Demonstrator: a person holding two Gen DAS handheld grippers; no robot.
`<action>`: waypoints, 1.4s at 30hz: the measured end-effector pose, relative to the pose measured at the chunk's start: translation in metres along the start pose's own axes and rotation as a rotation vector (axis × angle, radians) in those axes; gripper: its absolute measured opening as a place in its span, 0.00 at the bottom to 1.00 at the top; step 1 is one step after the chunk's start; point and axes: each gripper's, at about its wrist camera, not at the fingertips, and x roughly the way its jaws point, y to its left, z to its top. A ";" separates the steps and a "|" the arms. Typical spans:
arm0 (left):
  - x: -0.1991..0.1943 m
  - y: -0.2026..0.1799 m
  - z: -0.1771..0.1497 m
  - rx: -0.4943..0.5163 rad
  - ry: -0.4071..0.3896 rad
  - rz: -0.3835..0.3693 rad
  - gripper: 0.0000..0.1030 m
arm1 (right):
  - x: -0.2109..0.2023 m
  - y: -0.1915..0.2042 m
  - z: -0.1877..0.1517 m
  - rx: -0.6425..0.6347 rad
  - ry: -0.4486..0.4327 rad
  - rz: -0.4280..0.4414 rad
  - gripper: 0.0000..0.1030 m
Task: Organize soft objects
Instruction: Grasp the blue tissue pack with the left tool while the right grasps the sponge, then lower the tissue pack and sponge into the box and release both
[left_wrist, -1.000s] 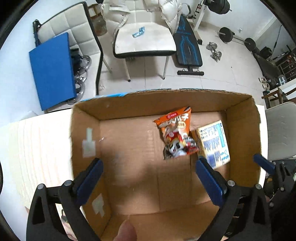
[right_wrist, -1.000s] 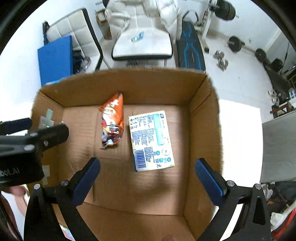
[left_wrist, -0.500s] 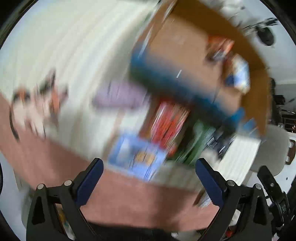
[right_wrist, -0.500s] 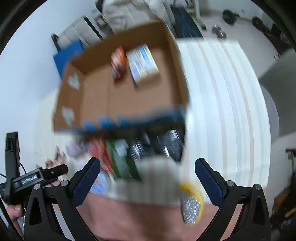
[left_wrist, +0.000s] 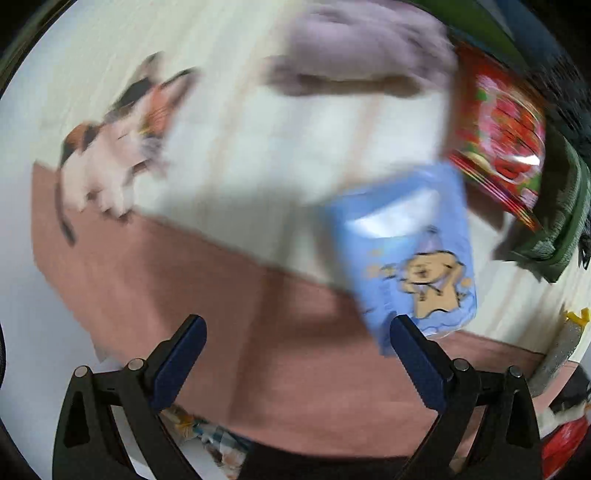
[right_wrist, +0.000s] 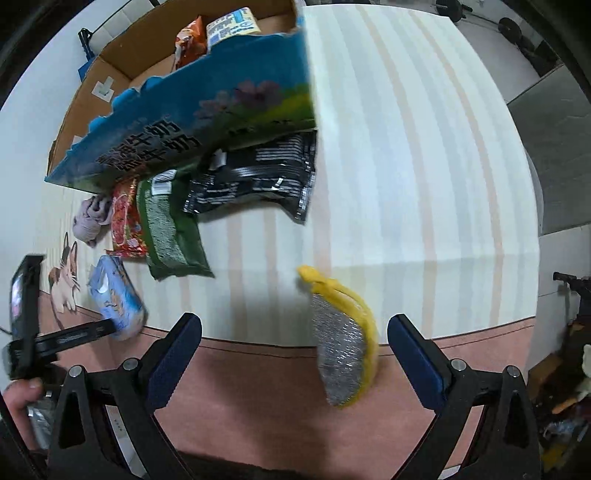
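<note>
Soft items lie on the striped table in front of a cardboard box (right_wrist: 110, 74). A blue tissue pack (left_wrist: 410, 254) lies near the table edge, just beyond my open, empty left gripper (left_wrist: 295, 354). A lilac cloth (left_wrist: 362, 48), a red snack bag (left_wrist: 498, 136) and a green bag (left_wrist: 557, 221) lie behind it; this view is blurred. My right gripper (right_wrist: 293, 350) is open and empty above a yellow and silver scrub pad (right_wrist: 343, 343) at the table edge. The box holds an orange snack bag (right_wrist: 190, 38) and a white pack (right_wrist: 231, 26).
A black bag (right_wrist: 258, 177) lies against the box front. A cat picture (left_wrist: 118, 147) is on the table at left. The left gripper body (right_wrist: 26, 325) shows in the right wrist view. Striped table surface (right_wrist: 424, 166) extends to the right.
Both grippers have pulled back from above the box interior to the near table edge, now looking down at the loose items. Both stayed open.
</note>
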 end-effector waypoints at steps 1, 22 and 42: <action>-0.007 0.012 -0.004 -0.031 -0.002 -0.022 0.99 | 0.000 -0.002 0.000 0.004 0.003 0.004 0.99; 0.029 -0.050 0.009 0.140 0.013 -0.042 0.85 | 0.051 -0.028 -0.021 0.025 0.187 -0.066 0.84; 0.015 -0.069 0.012 0.206 -0.110 -0.026 0.36 | 0.052 -0.020 -0.021 0.003 0.175 -0.057 0.43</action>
